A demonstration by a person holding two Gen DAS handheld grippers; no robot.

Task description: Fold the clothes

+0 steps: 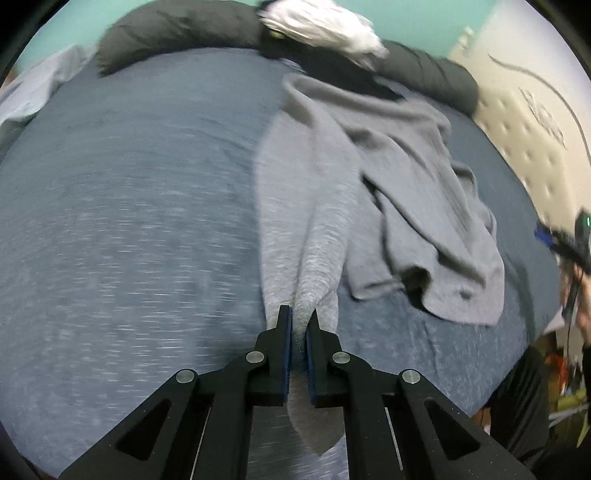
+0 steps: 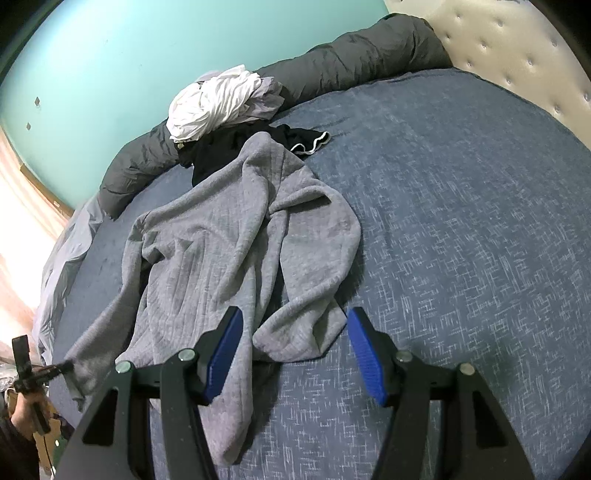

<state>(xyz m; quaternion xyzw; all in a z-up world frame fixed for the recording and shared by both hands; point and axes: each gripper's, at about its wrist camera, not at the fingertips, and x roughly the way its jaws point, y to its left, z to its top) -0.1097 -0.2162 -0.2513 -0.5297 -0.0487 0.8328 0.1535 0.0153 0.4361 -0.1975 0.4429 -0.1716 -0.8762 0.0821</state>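
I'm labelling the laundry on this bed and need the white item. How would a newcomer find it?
Start at the blue bedspread and follow it to the dark grey rolled duvet along the far edge by the teal wall. The white garment is bunched on that roll, above the black clothing and the grey sweatshirt. It is the only white, tightly crumpled piece.

The left gripper [image 1: 298,320] has its fingers [image 1: 283,332] clamped on a strip of the grey sweatshirt [image 1: 399,192]. The rest lies rumpled across the blue bed [image 1: 129,221], below a dark rolled duvet [image 1: 177,29].
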